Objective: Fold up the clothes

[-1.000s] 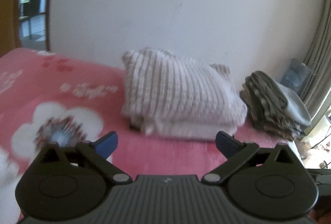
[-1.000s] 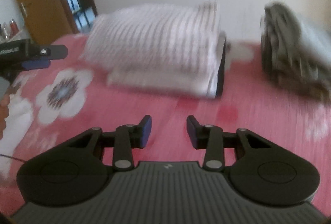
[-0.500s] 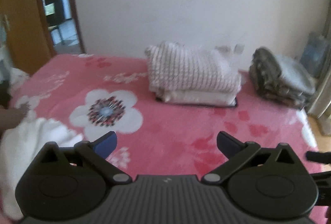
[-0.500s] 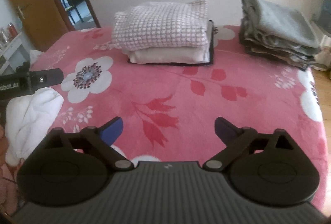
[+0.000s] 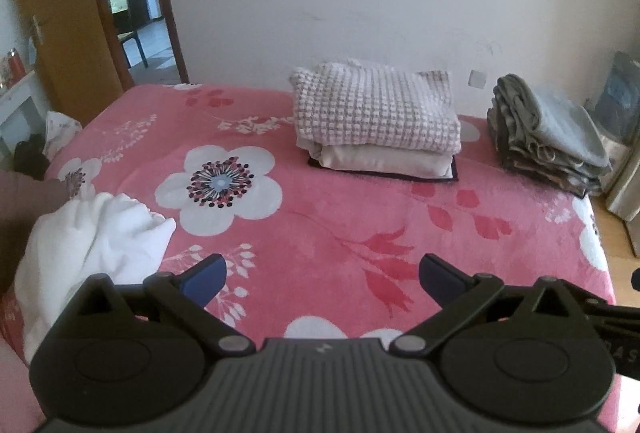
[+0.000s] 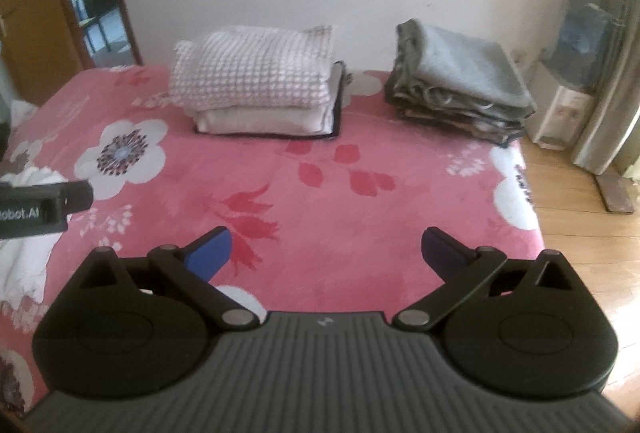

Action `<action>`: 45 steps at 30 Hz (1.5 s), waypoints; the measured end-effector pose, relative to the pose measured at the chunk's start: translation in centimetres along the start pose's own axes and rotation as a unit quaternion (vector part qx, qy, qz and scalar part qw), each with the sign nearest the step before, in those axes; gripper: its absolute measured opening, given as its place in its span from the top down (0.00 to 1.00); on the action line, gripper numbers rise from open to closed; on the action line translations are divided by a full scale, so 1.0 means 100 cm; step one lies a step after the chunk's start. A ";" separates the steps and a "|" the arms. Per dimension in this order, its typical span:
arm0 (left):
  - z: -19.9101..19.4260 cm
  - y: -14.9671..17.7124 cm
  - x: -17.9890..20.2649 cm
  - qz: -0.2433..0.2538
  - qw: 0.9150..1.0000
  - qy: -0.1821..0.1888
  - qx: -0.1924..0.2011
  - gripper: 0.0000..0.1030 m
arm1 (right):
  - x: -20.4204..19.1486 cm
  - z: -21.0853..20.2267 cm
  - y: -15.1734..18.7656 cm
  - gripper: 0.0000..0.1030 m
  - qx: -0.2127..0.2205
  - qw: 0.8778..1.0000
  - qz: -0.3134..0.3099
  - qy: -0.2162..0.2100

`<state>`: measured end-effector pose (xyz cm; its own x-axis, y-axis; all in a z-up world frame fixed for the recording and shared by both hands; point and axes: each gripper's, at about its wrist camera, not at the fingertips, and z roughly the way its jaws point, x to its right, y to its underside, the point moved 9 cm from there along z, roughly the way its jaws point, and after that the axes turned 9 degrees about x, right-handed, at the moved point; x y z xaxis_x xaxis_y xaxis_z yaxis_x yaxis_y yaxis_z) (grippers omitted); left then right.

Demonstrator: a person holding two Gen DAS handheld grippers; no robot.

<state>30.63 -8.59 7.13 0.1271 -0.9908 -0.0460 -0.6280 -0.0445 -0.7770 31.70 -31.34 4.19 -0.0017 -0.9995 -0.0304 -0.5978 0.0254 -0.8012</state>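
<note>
white crumpled garment (image 5: 92,233) shows fully only in the left wrist view.

Your left gripper (image 5: 322,279) has a ribbed grey housing flanked by two black rounded discs, with black linkage arms pinned by silver screws and blue pads (image 5: 206,275) at the tips. Your right gripper (image 6: 325,252) is built the same, its blue pads (image 6: 212,253) matching. White lettering reading "obot.AI" marks the black bar (image 6: 42,207) left of that housing.
</note>
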 end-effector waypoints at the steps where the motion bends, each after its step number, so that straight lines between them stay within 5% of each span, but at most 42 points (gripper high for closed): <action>1: -0.002 0.000 0.000 -0.004 1.000 -0.002 0.001 0.00 | 0.002 -0.002 -0.001 0.01 0.003 1.000 0.001 0.006; 45: -0.016 -0.001 -0.002 0.002 1.000 -0.018 0.017 0.00 | -0.004 -0.013 -0.007 0.01 0.009 0.999 -0.036 0.036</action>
<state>29.44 -8.58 8.16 0.1535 -0.9856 -0.0712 -0.6016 -0.0361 -0.7980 31.11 -30.95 5.52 -0.0182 -0.9974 0.0703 -0.5847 -0.0464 -0.8099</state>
